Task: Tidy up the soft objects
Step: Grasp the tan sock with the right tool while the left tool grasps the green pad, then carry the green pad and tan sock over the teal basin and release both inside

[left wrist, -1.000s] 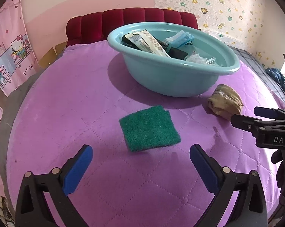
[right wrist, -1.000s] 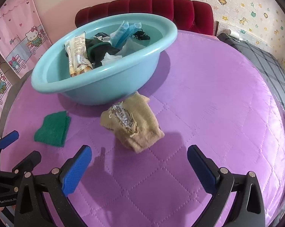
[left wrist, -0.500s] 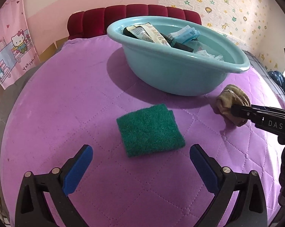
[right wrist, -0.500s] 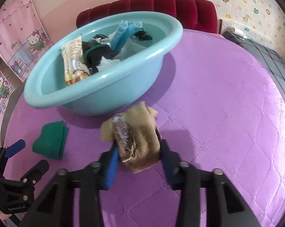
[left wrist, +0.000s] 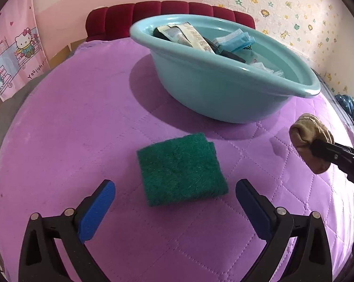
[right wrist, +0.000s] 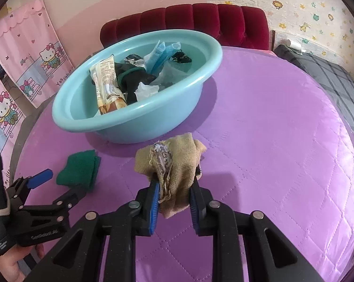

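Observation:
A green scouring pad lies flat on the purple quilt, just ahead of my open left gripper; its blue pads stand wide on either side of the pad's near edge. It also shows in the right wrist view. My right gripper is shut on a tan cloth with a frayed patch and holds it a little above the quilt. That cloth shows at the right of the left wrist view. A light blue basin behind holds tubes, dark cloth and several other soft items.
The purple quilt covers a round bed. A red padded headboard stands behind the basin. A grey checked blanket lies at the far right. Pink cartoon curtains hang at the left.
My right gripper closed on the tan cloth and lifted it off the quilt. My left gripper moved closer to the green pad and stayed open.

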Action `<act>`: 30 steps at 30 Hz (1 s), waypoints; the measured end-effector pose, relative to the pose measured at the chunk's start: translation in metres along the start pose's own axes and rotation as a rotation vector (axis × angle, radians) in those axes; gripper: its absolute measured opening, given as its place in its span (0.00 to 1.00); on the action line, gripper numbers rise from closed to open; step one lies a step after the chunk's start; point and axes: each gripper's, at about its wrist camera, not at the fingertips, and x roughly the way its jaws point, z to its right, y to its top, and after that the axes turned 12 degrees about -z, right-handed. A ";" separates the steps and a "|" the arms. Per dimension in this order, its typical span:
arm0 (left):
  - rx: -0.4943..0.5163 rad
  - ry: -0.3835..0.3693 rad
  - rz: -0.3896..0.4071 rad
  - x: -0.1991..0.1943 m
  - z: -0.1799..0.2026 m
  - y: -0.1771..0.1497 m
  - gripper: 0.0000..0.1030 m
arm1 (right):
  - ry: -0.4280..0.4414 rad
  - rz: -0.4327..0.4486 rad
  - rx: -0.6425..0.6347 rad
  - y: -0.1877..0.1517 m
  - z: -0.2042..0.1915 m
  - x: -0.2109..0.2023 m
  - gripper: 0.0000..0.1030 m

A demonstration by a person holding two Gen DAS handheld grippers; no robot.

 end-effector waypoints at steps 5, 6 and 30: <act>0.032 0.021 0.028 0.000 0.009 0.009 1.00 | -0.008 0.000 0.010 -0.005 0.003 0.000 0.23; 0.035 0.024 0.026 0.002 0.010 0.012 1.00 | -0.009 0.000 0.011 -0.006 0.003 0.000 0.23; 0.093 -0.072 -0.061 -0.029 0.029 -0.002 0.09 | 0.008 -0.050 0.014 -0.019 -0.008 -0.012 0.23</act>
